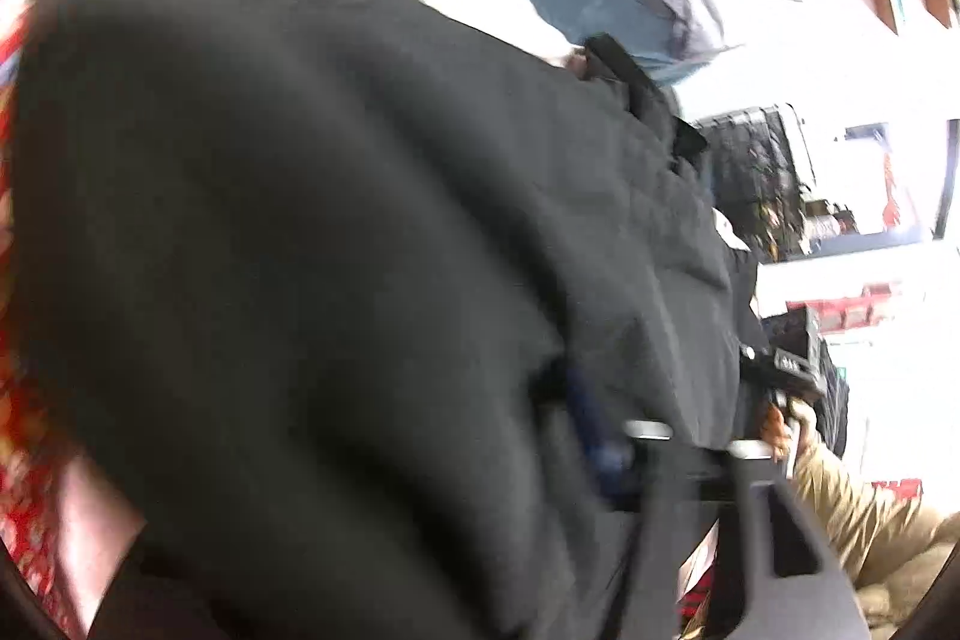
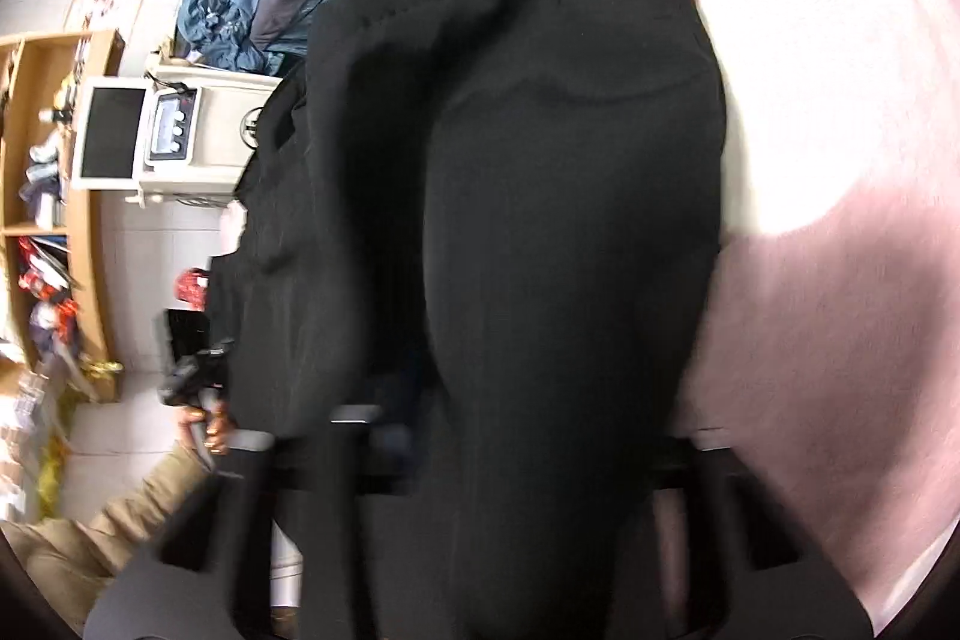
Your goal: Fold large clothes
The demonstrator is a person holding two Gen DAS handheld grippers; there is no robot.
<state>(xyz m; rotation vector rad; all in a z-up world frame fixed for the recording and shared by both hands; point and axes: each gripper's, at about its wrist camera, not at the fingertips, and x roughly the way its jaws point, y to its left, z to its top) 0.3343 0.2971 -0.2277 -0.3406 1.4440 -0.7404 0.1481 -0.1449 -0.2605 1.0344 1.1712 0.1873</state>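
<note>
Cloth of the black garment [image 2: 570,220] looked soft, limp and fairly heavy, so you had both the left gripper [image 1: 696,436] and right gripper [image 2: 516,430] clamped on its edge.

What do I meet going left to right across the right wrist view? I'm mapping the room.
Wooden shelf → cream machine with a panel → black garment → pink bedcover.
</note>
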